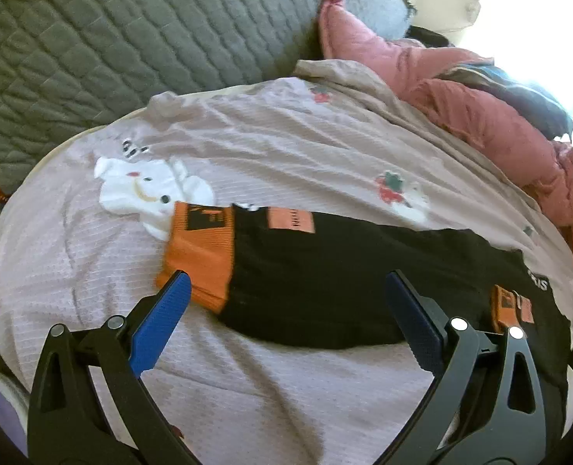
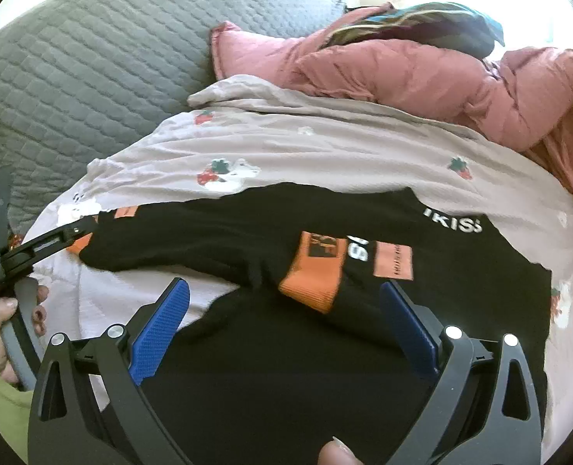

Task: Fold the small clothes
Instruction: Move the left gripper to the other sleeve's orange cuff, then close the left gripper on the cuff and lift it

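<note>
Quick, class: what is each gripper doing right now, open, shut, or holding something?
Left gripper: open, holding nothing, above the black top.
Right gripper: open, holding nothing, above the same top.

**Bed surface and items resting on it**

A bed is covered by a pale lilac sheet (image 1: 271, 143) printed with strawberries and a white bear. A black garment (image 2: 247, 240) with orange cuffs is spread flat on it. A pink padded jacket (image 2: 402, 73) is heaped at the far edge, beside a grey quilted cushion (image 1: 104, 35).
</note>
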Demonstrator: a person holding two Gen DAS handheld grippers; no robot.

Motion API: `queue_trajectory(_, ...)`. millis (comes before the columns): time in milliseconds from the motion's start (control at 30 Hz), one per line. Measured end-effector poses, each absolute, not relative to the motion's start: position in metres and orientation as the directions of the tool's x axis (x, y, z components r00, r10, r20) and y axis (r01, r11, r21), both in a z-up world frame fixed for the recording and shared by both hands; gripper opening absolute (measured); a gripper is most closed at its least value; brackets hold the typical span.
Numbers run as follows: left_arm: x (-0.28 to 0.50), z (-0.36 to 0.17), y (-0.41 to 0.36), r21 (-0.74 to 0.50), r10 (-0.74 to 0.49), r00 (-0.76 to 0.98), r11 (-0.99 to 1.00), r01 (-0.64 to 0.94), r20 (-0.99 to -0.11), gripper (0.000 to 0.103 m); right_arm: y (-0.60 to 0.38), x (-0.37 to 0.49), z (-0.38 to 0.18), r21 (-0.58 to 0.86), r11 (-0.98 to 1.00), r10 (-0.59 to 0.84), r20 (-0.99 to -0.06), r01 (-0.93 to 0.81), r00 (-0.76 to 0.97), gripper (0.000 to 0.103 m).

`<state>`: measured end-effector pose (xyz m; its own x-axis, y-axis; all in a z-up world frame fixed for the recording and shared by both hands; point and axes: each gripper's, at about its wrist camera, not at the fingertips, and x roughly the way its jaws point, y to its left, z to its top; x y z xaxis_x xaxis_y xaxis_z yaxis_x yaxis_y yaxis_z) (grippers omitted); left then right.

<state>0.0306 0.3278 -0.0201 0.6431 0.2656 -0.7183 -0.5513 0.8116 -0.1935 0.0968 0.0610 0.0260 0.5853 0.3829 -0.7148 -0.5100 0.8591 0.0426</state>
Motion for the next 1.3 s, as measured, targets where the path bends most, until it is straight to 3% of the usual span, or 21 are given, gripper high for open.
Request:
queue_trajectory(267, 0.03, -0.039, 0.344, -0.205, 0.275, 0.607, 0.772, -0.602, -0.745, 0.093, 0.082, 0.092, 0.019, 0.037, 0.833, 0.404, -0.722, -0.552, 0.562, 0.098)
queue_trajectory(433, 0.032, -0.054, 0.353, -0.232, 0.263, 0.59, 0.741, -0.631, -0.763, 0.078, 0.083, 0.092, 0.011, 0.033, 0.834, 0.395, -0.732, -0.55, 0.555, 0.098)
queue_trajectory(567, 0.037, -0.06, 0.358, -0.23, 0.273, 0.592, 0.738, -0.635, -0.758, 0.075, 0.078, 0.097, 0.003, 0.045, 0.847, 0.382, -0.744, -0.53, 0.548, 0.098)
queue_trajectory(667, 0.041, -0.06, 0.356, -0.191, 0.308, 0.579, 0.741, -0.643, -0.755, 0.06, 0.074, 0.099, -0.002, 0.053, 0.856, 0.375, -0.749, -0.514, 0.546, 0.098)
queue_trajectory(733, 0.042, -0.059, 0.356, -0.17, 0.33, 0.573, 0.74, -0.65, -0.75, 0.043, 0.071, 0.099, -0.005, 0.063, 0.861, 0.374, -0.752, -0.505, 0.543, 0.098)
queue_trajectory(867, 0.039, -0.052, 0.355, -0.179, 0.335, 0.602, 0.752, -0.634, -0.725, 0.03, 0.067, 0.1, -0.008, 0.067, 0.867, 0.366, -0.757, -0.494, 0.54, 0.098)
queue_trajectory(933, 0.038, -0.047, 0.351, -0.193, 0.324, 0.626, 0.765, -0.614, -0.71, 0.017, 0.063, 0.099, -0.008, 0.069, 0.87, 0.363, -0.758, -0.488, 0.542, 0.098)
queue_trajectory(1033, 0.036, -0.042, 0.347, -0.224, 0.296, 0.657, 0.778, -0.587, -0.693, 0.011, 0.057, 0.099, -0.008, 0.076, 0.877, 0.36, -0.758, -0.475, 0.543, 0.098)
queue_trajectory(1300, 0.029, -0.012, 0.326, -0.323, 0.218, 0.765, 0.812, -0.487, -0.606, 0.009, 0.035, 0.099, -0.004, 0.093, 0.893, 0.352, -0.754, -0.44, 0.555, 0.098)
